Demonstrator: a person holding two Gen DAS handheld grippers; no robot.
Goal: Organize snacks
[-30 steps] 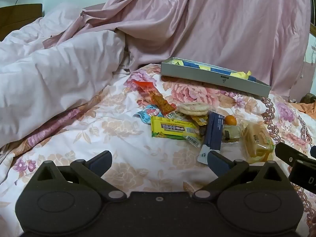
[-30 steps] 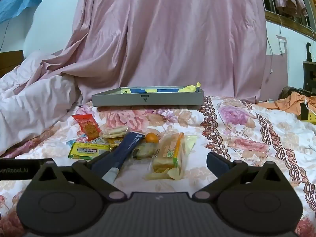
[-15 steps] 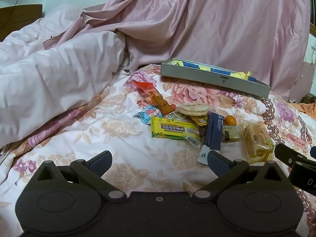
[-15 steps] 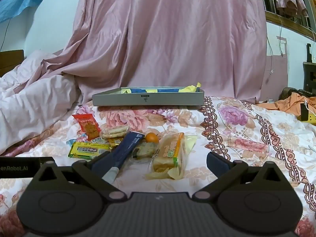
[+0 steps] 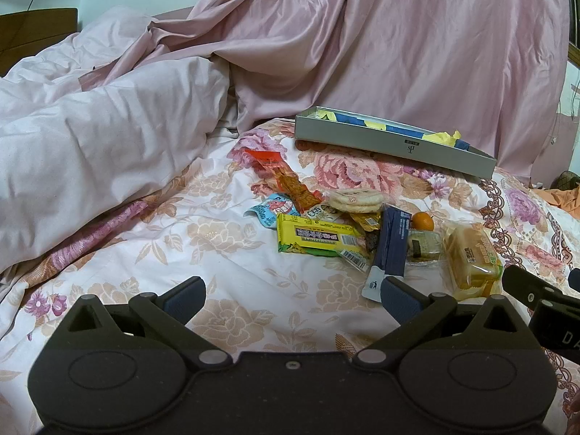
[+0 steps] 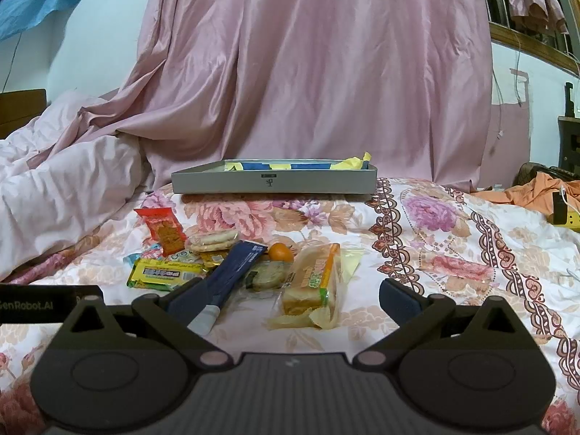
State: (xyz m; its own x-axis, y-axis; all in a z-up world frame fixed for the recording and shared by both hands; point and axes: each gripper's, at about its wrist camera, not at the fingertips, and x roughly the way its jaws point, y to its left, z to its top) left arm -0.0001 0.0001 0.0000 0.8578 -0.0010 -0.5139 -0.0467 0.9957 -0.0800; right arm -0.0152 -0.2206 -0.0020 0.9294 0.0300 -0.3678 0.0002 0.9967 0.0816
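At the bottom of each frame, we've got both tools spread wide and gripping nothing: the left gripper (image 5: 291,295) and the right gripper (image 6: 290,295), both above the floral bedsheet (image 5: 152,264). Just past the right one, center frame, lies the bread pack (image 6: 313,277), with the dark blue packet (image 6: 226,275) angled beside it at left. The yellow-green bar (image 6: 165,273) sits left again. Behind them we spot the small orange (image 6: 281,252), the rice crackers (image 6: 212,239) and the red pouch (image 6: 163,230). Farther back, upper center, sits the grey tray (image 6: 275,181), against the pink curtain (image 6: 326,65).
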